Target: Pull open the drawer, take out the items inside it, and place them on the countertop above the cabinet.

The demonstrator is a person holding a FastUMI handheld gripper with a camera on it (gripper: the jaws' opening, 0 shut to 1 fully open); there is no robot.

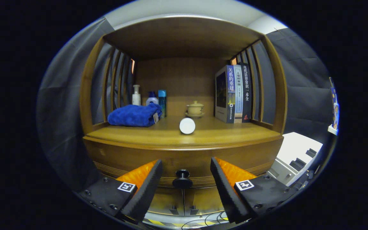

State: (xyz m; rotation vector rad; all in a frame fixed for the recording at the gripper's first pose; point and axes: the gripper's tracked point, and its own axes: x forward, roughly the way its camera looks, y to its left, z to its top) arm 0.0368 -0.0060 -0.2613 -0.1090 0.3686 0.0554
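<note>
A wooden cabinet faces me, its drawer front (184,159) closed under the countertop (184,135). A dark round knob (182,179) sticks out of the drawer front, between my two fingers and a little ahead of them. My gripper (185,177) is open, its fingers on either side of the knob without touching it. A white round object (187,125) lies on the countertop straight beyond the knob. What the drawer holds is hidden.
On the countertop lie a folded blue towel (135,115) at the left with bottles (152,99) behind it, a small lidded teacup (195,108) in the middle and upright books (233,93) at the right. A white unit (295,156) stands right of the cabinet.
</note>
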